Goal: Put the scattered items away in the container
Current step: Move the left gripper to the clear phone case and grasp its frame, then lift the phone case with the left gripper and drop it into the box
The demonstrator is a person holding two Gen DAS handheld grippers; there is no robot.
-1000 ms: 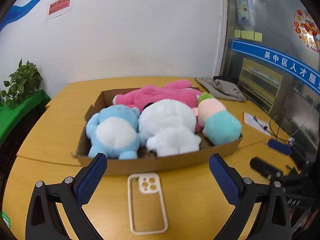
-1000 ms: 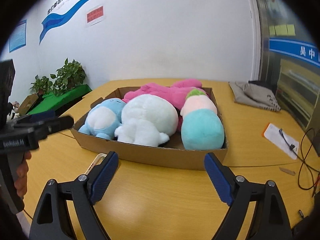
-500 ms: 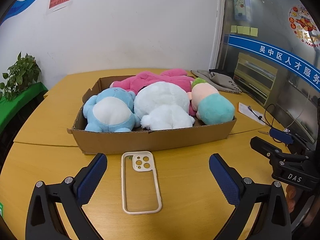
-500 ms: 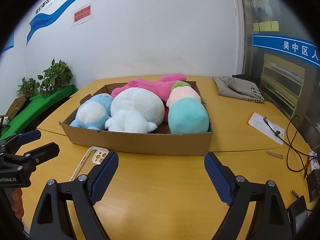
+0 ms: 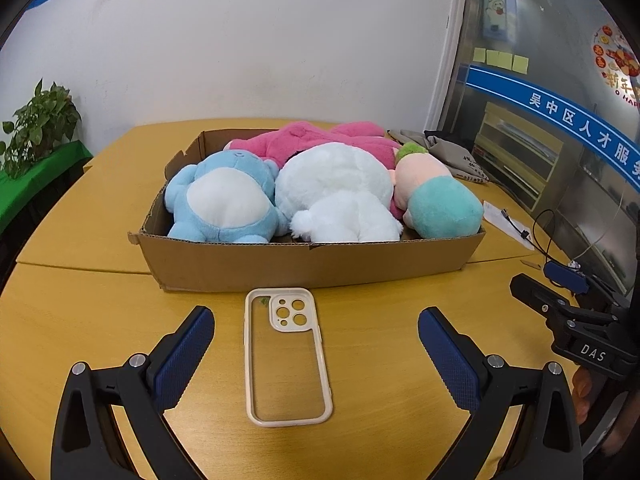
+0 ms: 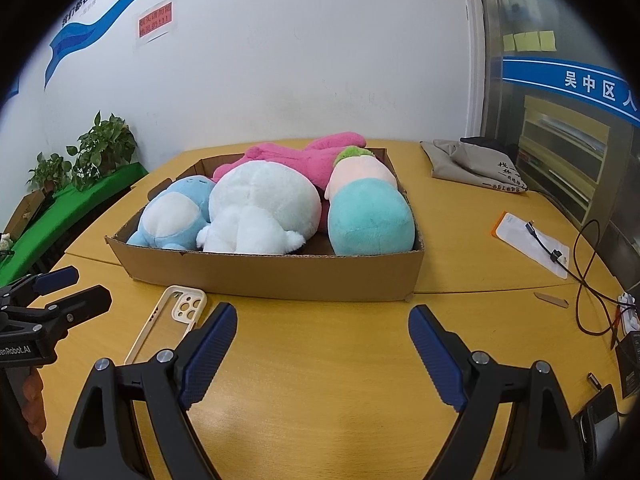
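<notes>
Four plush toys already fill your cardboard box (image 5: 312,266); your left gripper (image 5: 312,338), jaws apart, frames the phone case (image 5: 287,356) (still on the table). Right view: right gripper (image 6: 322,340) spread, empty

Pink plush (image 5: 304,142) mostly hidden behind white plush (image 5: 336,184), far side of box (image 5: 312,266). Phone case (image 6: 168,322): near end covered by right tongs' left finger (image 6: 206,356) in right view. Right tongs (image 5: 576,320) cut off at left view's right edge, grip state unreadable there. Red wall sign (image 6: 155,20) text too small. Black device (image 6: 600,416) right of right tongs cropped.
</notes>
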